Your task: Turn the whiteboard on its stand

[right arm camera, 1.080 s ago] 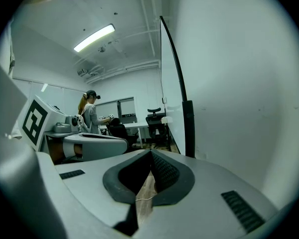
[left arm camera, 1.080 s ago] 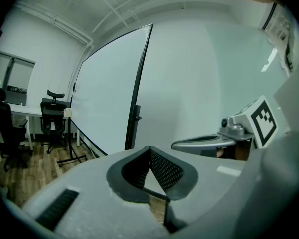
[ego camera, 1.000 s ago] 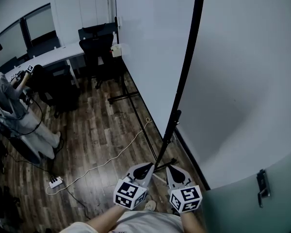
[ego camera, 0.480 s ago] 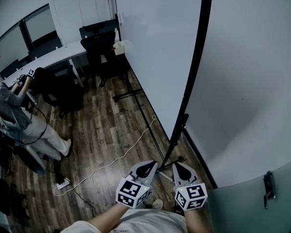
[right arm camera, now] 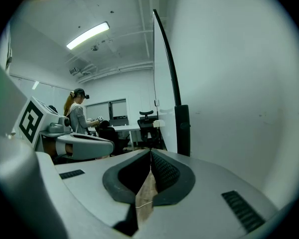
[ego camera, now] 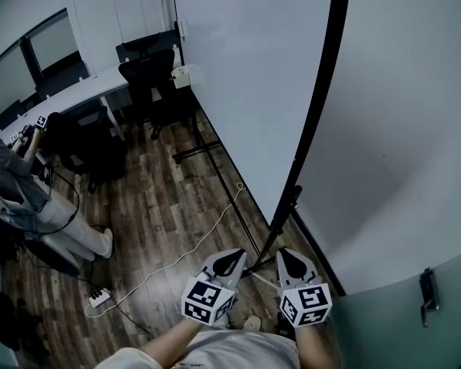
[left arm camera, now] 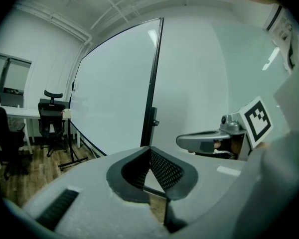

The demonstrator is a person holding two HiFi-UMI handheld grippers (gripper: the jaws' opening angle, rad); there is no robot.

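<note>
The whiteboard (ego camera: pixel 246 68) is a tall white panel in a black frame (ego camera: pixel 316 114). It stands edge-on to me on a black floor stand (ego camera: pixel 215 167), close to the wall. My left gripper (ego camera: pixel 232 254) and right gripper (ego camera: pixel 283 252) hang side by side low in the head view, just short of the foot of the frame's post. Both are shut with nothing in them, and neither touches the board. In the left gripper view the left gripper (left arm camera: pixel 149 149) points at the board (left arm camera: pixel 114 83). The right gripper (right arm camera: pixel 150 152) faces the board's black edge (right arm camera: pixel 172 83).
A white wall (ego camera: pixel 399 129) runs close along the board's right side, with a door handle (ego camera: pixel 428 297) near me. On the wood floor lie a power strip (ego camera: pixel 100 297) and its cable (ego camera: pixel 184 248). At the left are a person (ego camera: pixel 15 175), a desk (ego camera: pixel 84 87) and office chairs (ego camera: pixel 150 71).
The head view has shifted, so the board's black edge now stands further right in the picture. Both grippers stay low, shut and side by side. The person at the left has moved a little.
</note>
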